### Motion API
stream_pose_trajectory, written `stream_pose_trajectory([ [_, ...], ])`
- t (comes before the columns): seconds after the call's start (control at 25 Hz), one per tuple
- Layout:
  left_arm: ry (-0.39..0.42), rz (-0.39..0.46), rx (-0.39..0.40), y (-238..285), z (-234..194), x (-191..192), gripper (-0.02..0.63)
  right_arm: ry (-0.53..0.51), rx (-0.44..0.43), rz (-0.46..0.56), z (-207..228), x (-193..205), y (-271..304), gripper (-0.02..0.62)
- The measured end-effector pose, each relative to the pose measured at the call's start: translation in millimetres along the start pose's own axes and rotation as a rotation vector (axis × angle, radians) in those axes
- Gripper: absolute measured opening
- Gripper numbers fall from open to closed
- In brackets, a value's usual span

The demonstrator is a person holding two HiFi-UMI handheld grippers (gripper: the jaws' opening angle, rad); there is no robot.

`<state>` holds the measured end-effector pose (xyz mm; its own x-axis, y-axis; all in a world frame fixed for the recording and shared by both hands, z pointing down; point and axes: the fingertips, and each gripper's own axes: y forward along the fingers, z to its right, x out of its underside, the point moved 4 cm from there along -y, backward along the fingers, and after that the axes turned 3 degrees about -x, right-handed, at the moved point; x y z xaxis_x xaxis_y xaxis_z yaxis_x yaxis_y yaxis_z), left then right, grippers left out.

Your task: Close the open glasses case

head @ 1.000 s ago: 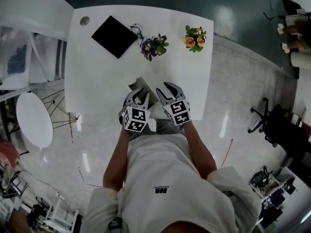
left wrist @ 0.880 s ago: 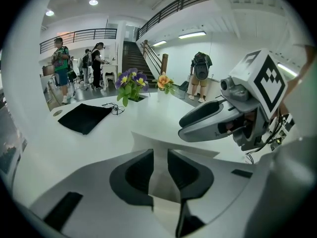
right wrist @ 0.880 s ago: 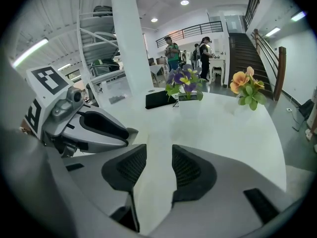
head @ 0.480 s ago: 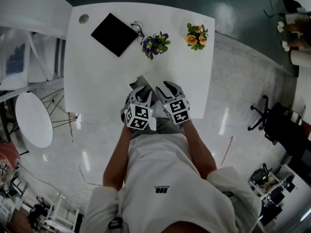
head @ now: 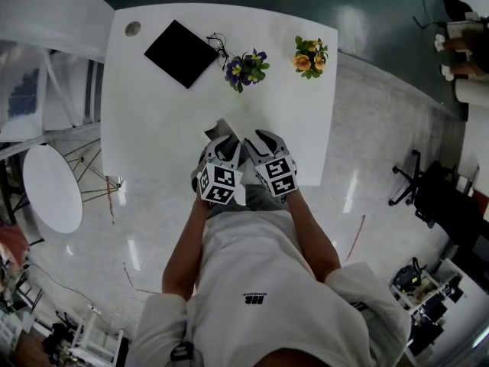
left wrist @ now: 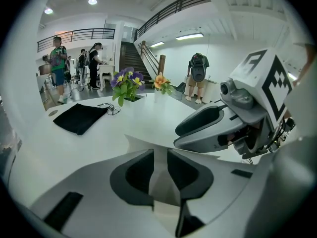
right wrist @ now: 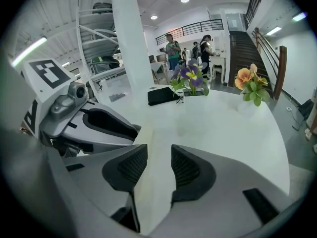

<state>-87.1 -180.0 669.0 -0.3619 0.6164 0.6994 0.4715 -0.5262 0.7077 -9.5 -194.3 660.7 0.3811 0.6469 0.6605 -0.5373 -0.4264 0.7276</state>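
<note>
Head view: left tongs (head: pixel 223 144) and right tongs (head: pixel 256 138) both clench the glasses case (head: pixel 223 126)

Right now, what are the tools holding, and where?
The left tool pinches the white glasses case by its open flap. The right tool straddles its edge; whether it grips cannot be told.

No legible txt or nos.

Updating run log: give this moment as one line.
left hand-held gripper: shut on glasses case | right hand-held gripper: shut on glasses case
</note>
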Motion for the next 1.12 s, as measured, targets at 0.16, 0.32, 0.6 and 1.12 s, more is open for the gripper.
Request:
stream_pose_trajectory([
  [0.16,-0.006,0.004,-0.005,-2.6,-0.9,1.9,0.098,-0.004,-0.006,-0.001,-3.5,-0.5,0.0,0.152],
  [0.32,-0.014,0.010,-0.008,-6.9,-2.1,3.7,0.098,-0.011,-0.008,0.000,-7.2,-1.6,0.2,0.151],
  [0.6,-0.022,0.014,-0.016,-11.0,-3.2,6.0,0.098,-0.013,-0.010,0.002,-12.8,-2.8,-1.4,0.147],
  [1.12,-0.029,0.015,-0.024,-19.6,-5.9,14.9,0.098,-0.022,-0.022,0.011,-24.2,-3.6,-1.2,0.147],
])
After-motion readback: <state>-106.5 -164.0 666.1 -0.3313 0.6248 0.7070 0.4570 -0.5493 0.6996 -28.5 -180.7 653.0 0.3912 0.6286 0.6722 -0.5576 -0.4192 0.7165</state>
